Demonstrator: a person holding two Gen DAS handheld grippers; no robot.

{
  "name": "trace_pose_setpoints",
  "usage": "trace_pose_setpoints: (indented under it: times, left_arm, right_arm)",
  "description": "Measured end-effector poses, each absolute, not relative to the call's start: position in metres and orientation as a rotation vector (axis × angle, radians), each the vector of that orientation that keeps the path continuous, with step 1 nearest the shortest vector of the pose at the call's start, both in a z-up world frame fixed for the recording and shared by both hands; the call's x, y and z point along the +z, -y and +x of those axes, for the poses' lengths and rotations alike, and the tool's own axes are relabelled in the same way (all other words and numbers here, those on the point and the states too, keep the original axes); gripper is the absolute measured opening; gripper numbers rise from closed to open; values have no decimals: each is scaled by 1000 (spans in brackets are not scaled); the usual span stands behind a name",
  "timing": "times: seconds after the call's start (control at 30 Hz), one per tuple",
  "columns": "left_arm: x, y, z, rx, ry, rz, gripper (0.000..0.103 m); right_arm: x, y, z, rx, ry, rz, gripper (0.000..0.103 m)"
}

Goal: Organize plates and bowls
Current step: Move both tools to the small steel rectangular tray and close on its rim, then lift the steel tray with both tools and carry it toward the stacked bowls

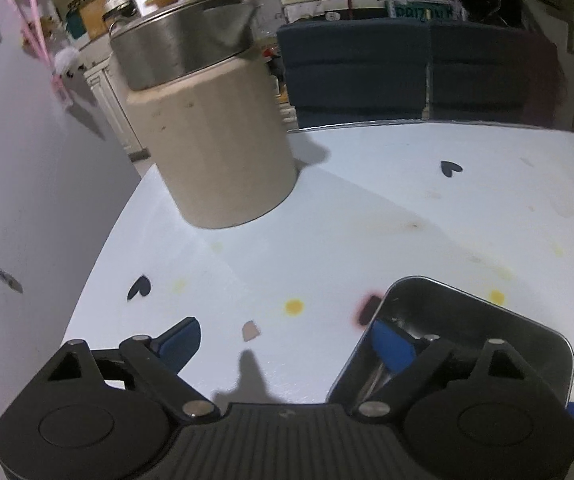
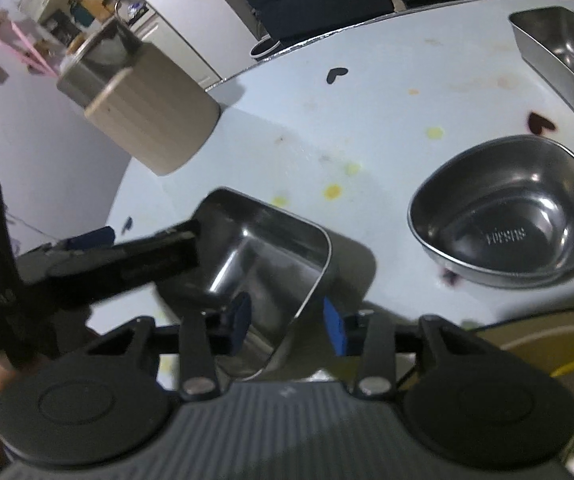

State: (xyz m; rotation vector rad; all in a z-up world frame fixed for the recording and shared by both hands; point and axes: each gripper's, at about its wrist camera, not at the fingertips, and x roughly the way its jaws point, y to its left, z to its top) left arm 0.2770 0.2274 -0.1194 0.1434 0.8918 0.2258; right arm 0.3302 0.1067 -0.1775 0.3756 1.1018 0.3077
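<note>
A square steel tray [image 2: 271, 248] sits on the white table [image 2: 367, 120]. My right gripper [image 2: 287, 320] is open, with one blue pad inside the tray and the other outside its near right wall. In the left wrist view the same tray [image 1: 467, 320] is at lower right. My left gripper [image 1: 287, 344] is open wide, with its right finger over the tray's left part and its left finger over bare table. A heart-shaped steel bowl [image 2: 507, 212] rests to the right, and a deeper rectangular steel tray [image 2: 563, 64] stands at the far right.
A beige wooden cylinder [image 1: 223, 144] holding a steel pot [image 1: 183, 40] stands at the table's far left edge. Dark blue chairs [image 1: 407, 72] are behind the table. A tan plate [image 2: 547, 352] lies at my near right. Small heart stickers and yellow spots dot the tabletop.
</note>
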Motion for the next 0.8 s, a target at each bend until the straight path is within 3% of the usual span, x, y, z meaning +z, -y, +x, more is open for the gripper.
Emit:
trace_pose_setpoints:
  times: [0.03, 0.17, 0.27, 0.37, 0.43, 0.53, 0.63, 0.8]
  left_arm:
    - [-120, -229, 275, 222, -891, 139, 92]
    - [-118, -234, 265, 200, -905, 128, 91]
    - [-116, -243, 253, 171, -928, 59, 82]
    - [-115, -252, 241, 145, -935, -25, 66]
    - [-115, -259, 236, 121, -938, -116, 48]
    - [-117, -261, 234, 91, -958, -200, 28]
    - [-119, -255, 235, 71, -977, -205, 13]
    - [-119, -247, 237, 72, -1002, -182, 9]
  right_arm:
    - [-179, -109, 330, 302, -1111, 342, 30]
    - [-178, -108, 333, 306, -1072, 271, 24]
    - [-175, -102, 338, 278, -1050, 258, 21]
    - [-175, -97, 343, 268, -1040, 284, 21]
    - [-177, -95, 346, 270, -1044, 318, 20]
    - [-179, -96, 347, 287, -1056, 353, 15]
    - [-185, -95, 350, 298, -1075, 427, 12]
    - [-184, -98, 349, 311, -1044, 393, 8]
